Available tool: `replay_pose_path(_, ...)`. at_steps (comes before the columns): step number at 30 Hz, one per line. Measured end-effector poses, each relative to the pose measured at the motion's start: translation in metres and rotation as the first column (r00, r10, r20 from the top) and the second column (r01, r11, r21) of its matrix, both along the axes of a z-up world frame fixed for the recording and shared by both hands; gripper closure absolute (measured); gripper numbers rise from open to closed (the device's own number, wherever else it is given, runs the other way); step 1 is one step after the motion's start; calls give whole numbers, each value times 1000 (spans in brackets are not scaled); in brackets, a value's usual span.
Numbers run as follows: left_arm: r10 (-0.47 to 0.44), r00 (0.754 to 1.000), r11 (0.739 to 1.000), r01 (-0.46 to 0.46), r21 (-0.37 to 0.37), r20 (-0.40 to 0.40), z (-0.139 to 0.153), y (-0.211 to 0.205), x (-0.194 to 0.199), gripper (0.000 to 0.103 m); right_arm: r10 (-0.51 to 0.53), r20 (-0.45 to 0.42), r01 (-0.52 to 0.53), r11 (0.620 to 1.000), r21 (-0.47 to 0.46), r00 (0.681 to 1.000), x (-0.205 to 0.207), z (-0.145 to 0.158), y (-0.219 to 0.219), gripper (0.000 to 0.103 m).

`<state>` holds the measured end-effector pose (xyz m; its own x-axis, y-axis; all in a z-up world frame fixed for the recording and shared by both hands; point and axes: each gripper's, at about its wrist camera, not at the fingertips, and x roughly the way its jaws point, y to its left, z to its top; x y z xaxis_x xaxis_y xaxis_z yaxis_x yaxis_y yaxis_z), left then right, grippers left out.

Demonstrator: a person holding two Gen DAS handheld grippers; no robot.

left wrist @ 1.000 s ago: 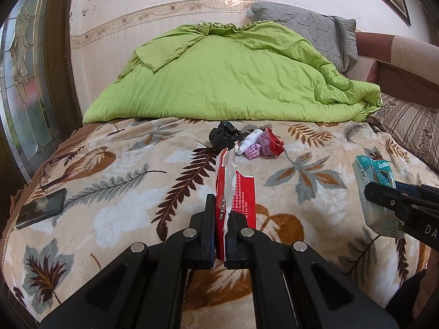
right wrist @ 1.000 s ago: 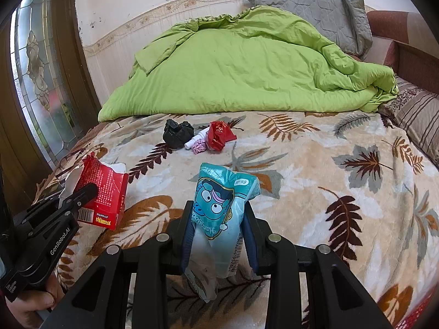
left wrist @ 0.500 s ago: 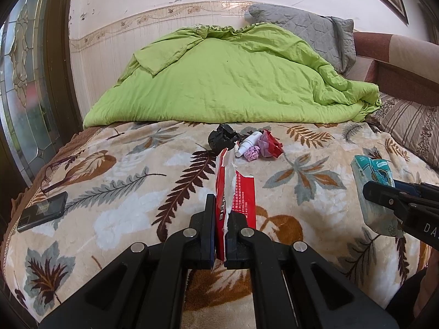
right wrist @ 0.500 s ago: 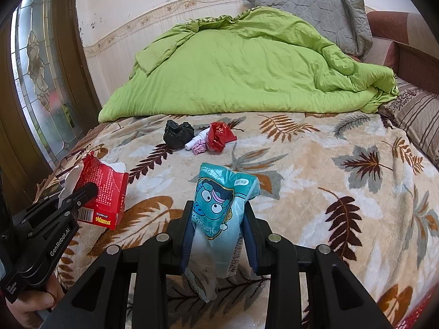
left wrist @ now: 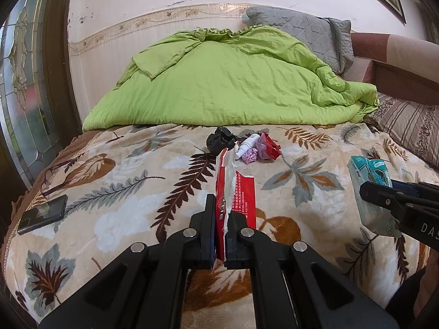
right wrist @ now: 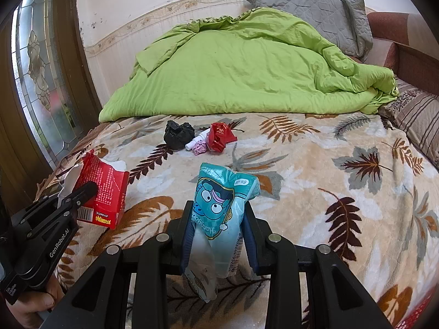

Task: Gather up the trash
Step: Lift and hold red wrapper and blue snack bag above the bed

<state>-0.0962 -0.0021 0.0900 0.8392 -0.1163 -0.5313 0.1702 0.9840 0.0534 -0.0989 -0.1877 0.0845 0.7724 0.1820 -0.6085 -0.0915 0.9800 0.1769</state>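
Observation:
My left gripper (left wrist: 221, 220) is shut on a torn red packet (left wrist: 236, 192), held upright above the leaf-patterned blanket (left wrist: 115, 213). From the right wrist view the same red packet (right wrist: 105, 189) and left gripper (right wrist: 79, 194) sit at the left. A teal snack wrapper (right wrist: 219, 213) with a cartoon face is pinched by my right gripper (right wrist: 218, 233); that wrapper (left wrist: 370, 181) also appears at the left wrist view's right edge. Farther up the bed lies a small trash pile: a black crumpled bag (right wrist: 178, 134), a white tube (right wrist: 196, 141), a pink wad (right wrist: 199, 148) and a red wrapper (right wrist: 219, 137).
A green duvet (left wrist: 227, 82) is heaped across the far half of the bed, with a grey pillow (left wrist: 301, 33) behind it. A dark phone (left wrist: 42, 215) lies at the blanket's left edge. A striped cushion (right wrist: 419, 118) sits at the right, a glass door (right wrist: 41, 68) at the left.

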Motion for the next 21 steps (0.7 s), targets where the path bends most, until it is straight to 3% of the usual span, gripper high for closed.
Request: replay_pose_path(21,0,1000,1000,0,2,3,-1,-5,-4,100,4,4,-4,1000,0,1000,-1,1,0,68)
